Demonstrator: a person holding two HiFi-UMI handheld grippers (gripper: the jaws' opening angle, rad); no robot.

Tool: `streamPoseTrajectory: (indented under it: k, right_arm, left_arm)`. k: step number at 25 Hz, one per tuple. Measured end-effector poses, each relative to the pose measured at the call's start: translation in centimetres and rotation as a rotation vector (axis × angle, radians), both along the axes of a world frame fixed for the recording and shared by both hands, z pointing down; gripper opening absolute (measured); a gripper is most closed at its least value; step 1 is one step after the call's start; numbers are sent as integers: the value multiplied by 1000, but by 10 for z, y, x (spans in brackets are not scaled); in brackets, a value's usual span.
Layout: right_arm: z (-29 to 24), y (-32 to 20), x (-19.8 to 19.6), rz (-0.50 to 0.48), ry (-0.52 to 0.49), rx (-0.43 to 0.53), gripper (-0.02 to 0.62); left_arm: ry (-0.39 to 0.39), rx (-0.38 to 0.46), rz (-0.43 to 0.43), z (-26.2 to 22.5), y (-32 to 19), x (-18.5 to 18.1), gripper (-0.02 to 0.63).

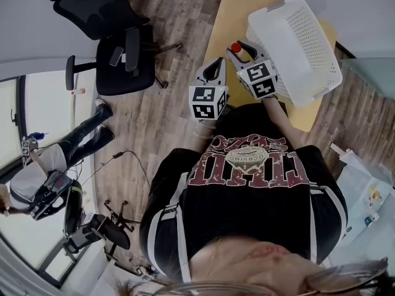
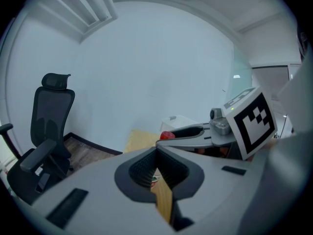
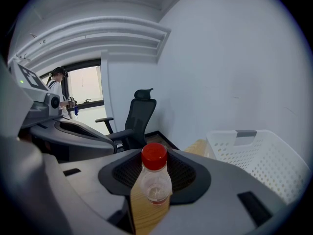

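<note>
My right gripper [image 3: 154, 166] grasping small clear red-capped plastic bottle [image 3: 153, 182], white perforated plastic basket [image 3: 259, 155] to its right, left gripper [image 2: 156, 152] clenched, empty.

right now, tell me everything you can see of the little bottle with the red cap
The bottle is small and looks like clear plastic, with a round red cap and a rounded shoulder. It seems almost empty, with a reddish tint near the bottom. It stands upright, clamped by its body between the jaws of the right gripper, over the light wooden table. The white perforated basket is to its right, apart from it.
</note>
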State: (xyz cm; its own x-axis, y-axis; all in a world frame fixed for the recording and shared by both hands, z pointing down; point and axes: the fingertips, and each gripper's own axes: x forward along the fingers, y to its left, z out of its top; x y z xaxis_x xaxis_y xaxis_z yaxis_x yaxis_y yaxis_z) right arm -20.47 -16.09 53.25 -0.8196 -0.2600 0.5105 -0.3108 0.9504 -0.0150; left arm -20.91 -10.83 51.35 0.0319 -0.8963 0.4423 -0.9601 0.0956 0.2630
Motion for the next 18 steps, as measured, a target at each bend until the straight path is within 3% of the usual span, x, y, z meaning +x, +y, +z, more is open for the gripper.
streamPoseTrajectory:
  k: [18]
  right_arm:
    - [-28,-1,20,-9,-69,6,167]
  left_arm:
    - [-37,44,-56,-20,0,12,48]
